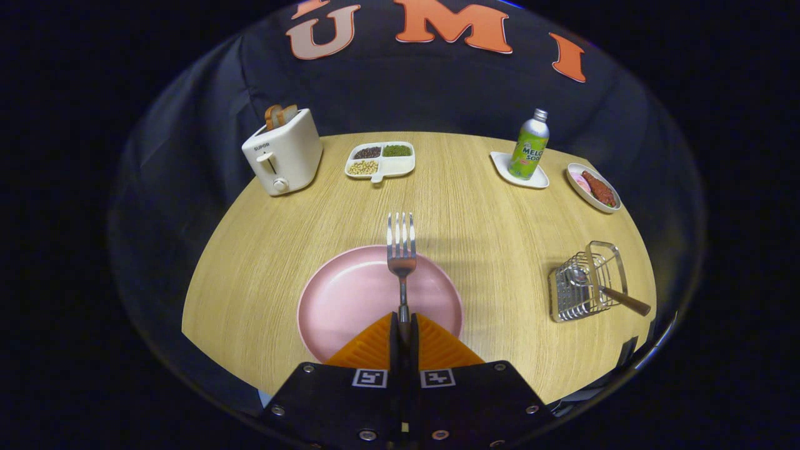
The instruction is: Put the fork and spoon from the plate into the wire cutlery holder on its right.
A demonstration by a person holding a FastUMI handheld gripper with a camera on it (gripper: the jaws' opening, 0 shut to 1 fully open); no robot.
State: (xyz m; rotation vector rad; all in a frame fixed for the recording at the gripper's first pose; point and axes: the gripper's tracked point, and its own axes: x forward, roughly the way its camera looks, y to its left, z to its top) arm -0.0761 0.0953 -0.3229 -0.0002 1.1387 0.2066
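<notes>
One utensil is left to move: the fork, pinched by its handle between the closed jaws of the gripper and held tines-forward above the pink plate, probably lifted clear for carrying. Well to the right on the counter, the wire cutlery holder already holds the spoon, its wooden handle jutting out.

Camera rides on gripper, looking forward along the fingers and down at an angle onto the tabletop. Close over pink plate; far tabletop edge and booth wall beyond. Fingers pinch fork handle.
</notes>
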